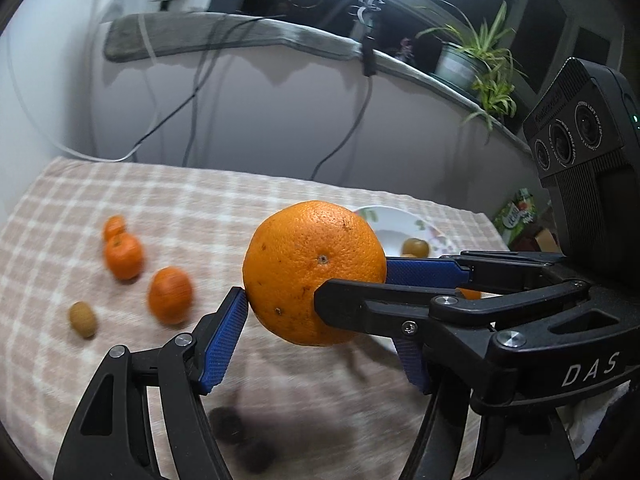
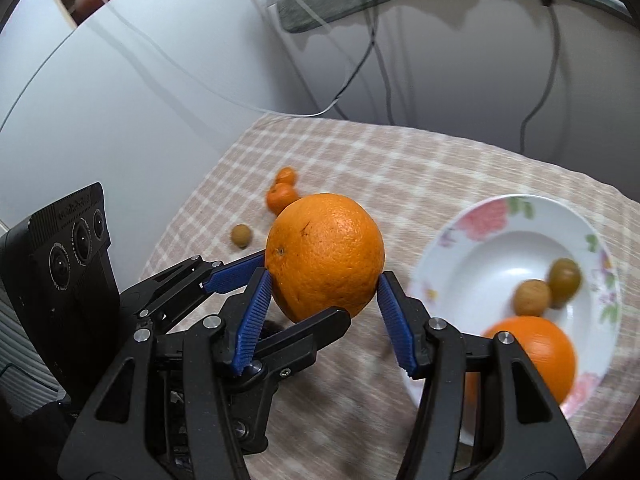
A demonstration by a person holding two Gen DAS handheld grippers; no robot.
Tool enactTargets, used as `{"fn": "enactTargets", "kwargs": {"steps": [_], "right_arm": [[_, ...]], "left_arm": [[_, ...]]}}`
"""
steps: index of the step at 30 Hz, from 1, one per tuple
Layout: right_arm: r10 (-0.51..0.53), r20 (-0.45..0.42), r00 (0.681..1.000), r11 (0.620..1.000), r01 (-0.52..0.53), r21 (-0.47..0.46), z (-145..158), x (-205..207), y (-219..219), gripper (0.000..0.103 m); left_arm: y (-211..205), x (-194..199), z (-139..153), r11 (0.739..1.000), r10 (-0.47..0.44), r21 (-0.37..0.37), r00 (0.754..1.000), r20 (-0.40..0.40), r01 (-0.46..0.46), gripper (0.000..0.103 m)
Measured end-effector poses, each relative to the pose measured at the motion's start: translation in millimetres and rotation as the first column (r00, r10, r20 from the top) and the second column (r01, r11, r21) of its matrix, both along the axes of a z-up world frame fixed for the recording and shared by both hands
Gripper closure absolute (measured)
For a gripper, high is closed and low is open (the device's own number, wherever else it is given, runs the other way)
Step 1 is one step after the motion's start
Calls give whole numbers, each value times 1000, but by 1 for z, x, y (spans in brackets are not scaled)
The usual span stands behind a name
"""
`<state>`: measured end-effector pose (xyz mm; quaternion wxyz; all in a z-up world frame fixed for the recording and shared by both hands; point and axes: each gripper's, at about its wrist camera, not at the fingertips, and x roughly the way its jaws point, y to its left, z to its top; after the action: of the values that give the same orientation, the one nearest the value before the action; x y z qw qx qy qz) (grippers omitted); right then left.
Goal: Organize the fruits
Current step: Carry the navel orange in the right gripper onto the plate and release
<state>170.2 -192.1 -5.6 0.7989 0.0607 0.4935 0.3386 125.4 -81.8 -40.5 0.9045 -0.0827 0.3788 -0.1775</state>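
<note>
You hold one big orange in the air above the checked tablecloth, both grippers clamped on it at once: your right gripper pinches its sides, your left gripper crosses over it. The flowered bowl near the cloth's right edge holds another orange and two small brownish fruits. Tangerines sit by the far left edge.

Each wrist fisheye looks steeply down along its own jaws, close above the beige checked tablecloth. Both views share the large orange between the jaws and the floral white bowl beyond.
</note>
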Motion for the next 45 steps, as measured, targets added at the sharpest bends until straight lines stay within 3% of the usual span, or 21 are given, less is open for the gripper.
{"fn": "enactTargets", "kwargs": {"steps": [19, 24, 28, 45], "right_arm": [[-112, -47, 993, 994, 111, -10, -14, 25, -62, 45], [-116, -61, 991, 993, 116, -7, -17, 27, -65, 45], [-148, -28, 989, 989, 147, -24, -11, 25, -69, 45], [-195, 28, 980, 981, 195, 14, 7, 9, -83, 45]], "left_arm": [[-52, 30, -11, 996, -84, -11, 995, -53, 83, 34], [-51, 31, -13, 996, -84, -12, 994, -66, 84, 34], [-51, 27, -4, 997, -70, 13, 997, -28, 71, 34], [-14, 2, 4, 1000, -17, -23, 1000, 6, 17, 34]]}}
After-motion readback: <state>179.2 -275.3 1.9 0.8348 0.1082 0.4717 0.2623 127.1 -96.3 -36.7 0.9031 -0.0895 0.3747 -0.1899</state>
